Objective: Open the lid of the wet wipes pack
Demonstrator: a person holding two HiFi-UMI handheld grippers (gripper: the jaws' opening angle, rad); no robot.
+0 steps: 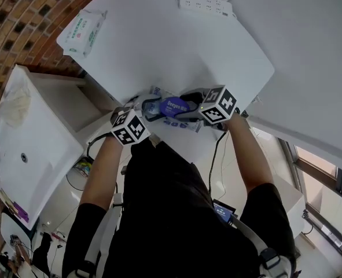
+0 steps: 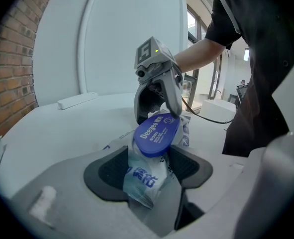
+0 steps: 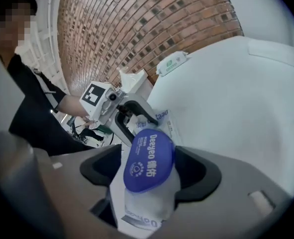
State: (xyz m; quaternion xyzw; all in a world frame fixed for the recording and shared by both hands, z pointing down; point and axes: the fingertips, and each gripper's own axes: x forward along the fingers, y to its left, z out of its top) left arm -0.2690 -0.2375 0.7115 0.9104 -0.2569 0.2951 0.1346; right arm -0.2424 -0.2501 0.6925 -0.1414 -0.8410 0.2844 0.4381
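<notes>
Blue oval lid (image 2: 156, 133) tops crumpled wipes pack (image 2: 142, 180).

The right claw (image 3: 149, 169) has its jaws set wide around a wet wipes pack (image 3: 151, 203), whose crumpled white sides meet both dark pads (image 3: 101, 167). The pack's blue oval lid (image 3: 147, 159), printed "Deegeo", faces the camera between them. Across from it, the left claw (image 3: 139, 117) with its marker cube (image 3: 94, 96) grips the pack's far end. Farther off on the white worktop (image 3: 236, 98) lies a second, green-printed wipes pack (image 3: 172, 62), and behind it stands a brick wall (image 3: 137, 29).
</notes>
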